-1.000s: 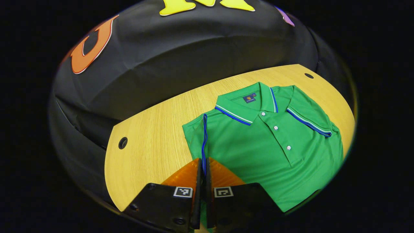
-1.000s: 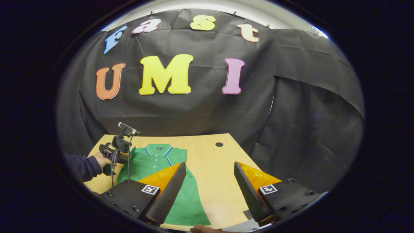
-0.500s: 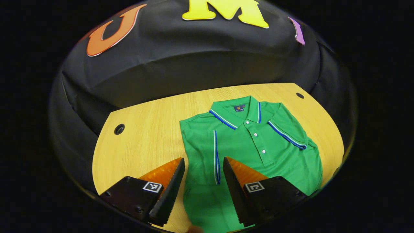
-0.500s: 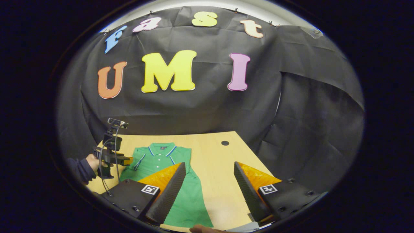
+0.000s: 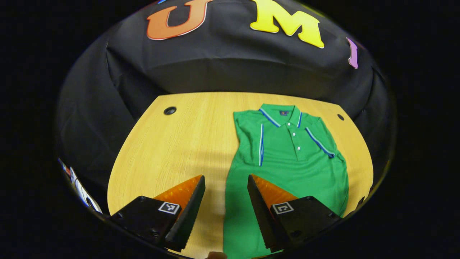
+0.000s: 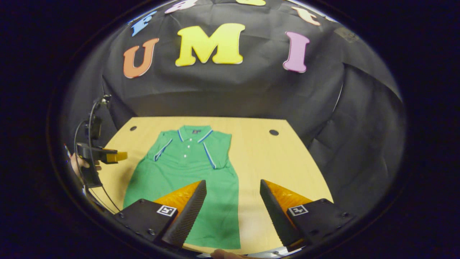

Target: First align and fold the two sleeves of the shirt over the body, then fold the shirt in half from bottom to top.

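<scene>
Sleeves folded in, both grippers pulled back with nothing in them.

Flat on the pale wooden bench [image 5: 169, 144] lies the green polo shirt with blue-and-white trim [image 5: 287, 158], collar at the far side, both sleeves tucked over its body so it makes one long strip. The left gripper [image 5: 225, 192] hangs above the shirt's near left edge, jaws spread wide. The right gripper [image 6: 233, 198] has jaws spread too, above the near right edge. The bottom hem sits closest, probably so both can pinch it and fold it up to the collar.
</scene>
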`<state>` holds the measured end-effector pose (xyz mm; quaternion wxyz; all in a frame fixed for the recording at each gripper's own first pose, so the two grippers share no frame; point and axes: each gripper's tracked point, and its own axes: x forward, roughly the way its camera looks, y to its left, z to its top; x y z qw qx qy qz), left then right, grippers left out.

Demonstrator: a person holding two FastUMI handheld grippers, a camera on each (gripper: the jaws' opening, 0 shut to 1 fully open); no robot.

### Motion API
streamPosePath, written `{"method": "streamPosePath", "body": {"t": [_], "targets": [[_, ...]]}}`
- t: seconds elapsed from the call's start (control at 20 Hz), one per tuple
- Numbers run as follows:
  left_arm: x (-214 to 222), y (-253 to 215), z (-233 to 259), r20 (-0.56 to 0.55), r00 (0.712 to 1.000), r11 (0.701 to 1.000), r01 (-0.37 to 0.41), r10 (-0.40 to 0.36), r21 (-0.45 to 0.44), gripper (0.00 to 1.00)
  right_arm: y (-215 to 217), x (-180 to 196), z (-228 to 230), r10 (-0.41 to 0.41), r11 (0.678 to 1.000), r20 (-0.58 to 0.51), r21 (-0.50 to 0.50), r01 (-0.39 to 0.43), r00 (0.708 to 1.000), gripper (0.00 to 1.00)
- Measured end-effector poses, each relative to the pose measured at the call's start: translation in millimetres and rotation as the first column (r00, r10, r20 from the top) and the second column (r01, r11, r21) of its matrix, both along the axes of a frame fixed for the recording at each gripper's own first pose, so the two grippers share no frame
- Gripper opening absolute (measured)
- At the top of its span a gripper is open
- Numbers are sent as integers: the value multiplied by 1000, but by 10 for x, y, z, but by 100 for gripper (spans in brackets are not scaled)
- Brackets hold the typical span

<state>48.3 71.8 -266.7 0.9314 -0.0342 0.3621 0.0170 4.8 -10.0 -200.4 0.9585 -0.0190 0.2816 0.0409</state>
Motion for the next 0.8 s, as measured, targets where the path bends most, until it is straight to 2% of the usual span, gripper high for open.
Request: {"method": "streamPosePath", "body": {"t": [0.1,0.15,0.2,0.45,0.6,0.65,0.75,0.8], "targets": [[-317,-56,-253,-75,997,999,7,-11,-54,78,10,-45,-350,-3,1000,-90,14,5,996,96],[-466,-51,-385,-111,994,998,4,-11,-63,79,-8,-73,-528,-12,1000,-140,21,15,990,92],[-611,-40,-479,-140,990,998,2,-11,-66,79,-28,-131,-698,-21,999,-194,28,27,981,96],[-1349,-195,-795,-290,955,994,43,-70,-100,80,-111,-580,-1437,-50,998,-434,21,66,899,96],[-1709,-223,-919,-374,923,995,63,-90,-82,80,-148,-797,-1580,-40,999,-492,12,52,870,96],[-1807,-228,-951,-404,911,995,56,-85,-82,80,-155,-846,-1609,-39,999,-502,4,47,864,92],[-1968,-286,-990,-455,887,994,29,-76,-108,80,-126,-905,-1634,-26,999,-514,5,33,857,92],[-2040,-314,-1001,-477,876,993,23,-75,-113,80,-125,-922,-1647,-22,1000,-519,-2,24,855,96]]}}
